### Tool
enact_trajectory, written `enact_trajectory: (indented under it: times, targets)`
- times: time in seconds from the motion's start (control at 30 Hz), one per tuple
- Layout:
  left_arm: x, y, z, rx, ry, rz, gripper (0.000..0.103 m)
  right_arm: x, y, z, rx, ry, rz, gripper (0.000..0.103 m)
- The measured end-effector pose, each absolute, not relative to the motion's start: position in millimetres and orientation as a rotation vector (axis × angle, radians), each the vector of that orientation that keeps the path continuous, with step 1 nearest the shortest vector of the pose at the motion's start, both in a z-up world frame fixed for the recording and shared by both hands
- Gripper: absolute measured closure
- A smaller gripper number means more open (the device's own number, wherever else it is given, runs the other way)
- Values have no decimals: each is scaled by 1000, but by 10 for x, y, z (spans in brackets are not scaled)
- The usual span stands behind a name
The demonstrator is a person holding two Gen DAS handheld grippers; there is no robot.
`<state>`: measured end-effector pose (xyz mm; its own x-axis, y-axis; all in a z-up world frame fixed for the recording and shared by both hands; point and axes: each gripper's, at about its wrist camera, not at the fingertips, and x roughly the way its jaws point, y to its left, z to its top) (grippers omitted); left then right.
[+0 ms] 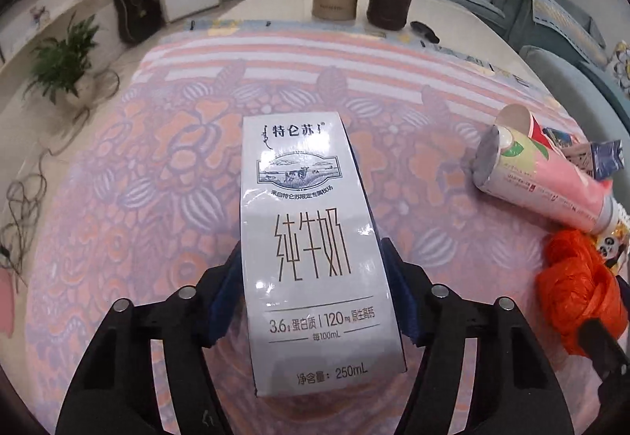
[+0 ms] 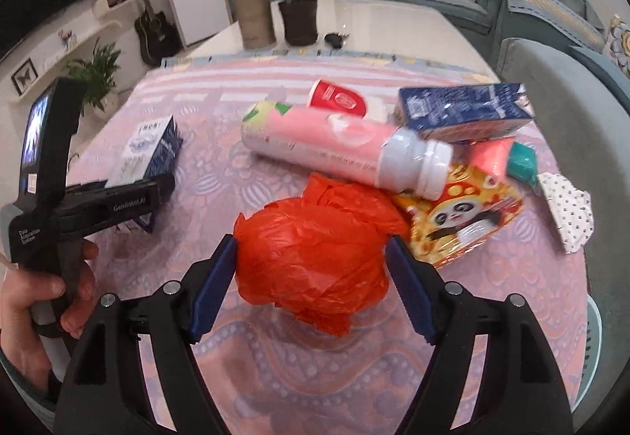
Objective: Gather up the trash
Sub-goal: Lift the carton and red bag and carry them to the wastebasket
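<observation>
- Your left tool brackets the milk carton, which lies flat on the bench; both pads sit at its sides, apparently clenched on it.
- Your right tool straddles the crumpled orange bag, with its left pad touching the plastic and the right pad standing just clear: released, not yet gripping.
- Step in hand, as judged: picking up trash, one item per tool.
- Next move calls for closing the right tool, then lifting both.
- Ahead of the right tool lie a pink bottle, red cup, blue carton and panda packet.
- No trash bin shows clearly.
</observation>
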<state>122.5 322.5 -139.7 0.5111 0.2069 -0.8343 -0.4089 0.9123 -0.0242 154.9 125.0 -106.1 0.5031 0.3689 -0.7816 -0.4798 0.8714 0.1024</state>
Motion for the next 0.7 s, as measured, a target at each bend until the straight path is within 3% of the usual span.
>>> enact_trajectory:
  times: [0.07,0.23,0.3,0.37,0.7]
  targets:
    - [1212,3223,-1391,-228,957,360,42,1563,1267,-1138,-127,937,517,31]
    - [1023,3216,-1246,-269,871,312,42,1557,1278,-1190,-100,975,586,55]
    - [948,3203,-1147,-278,839,298,42,1541,1264,-1173,-83,977,613,69]
    - [861,3192,-1013,-311,792,261,42,1485,1241,-1116,-65,961,661,74]
    - [563,2842,-188,-314,587,132,42,1051,965,-298,-29,731,752,76]
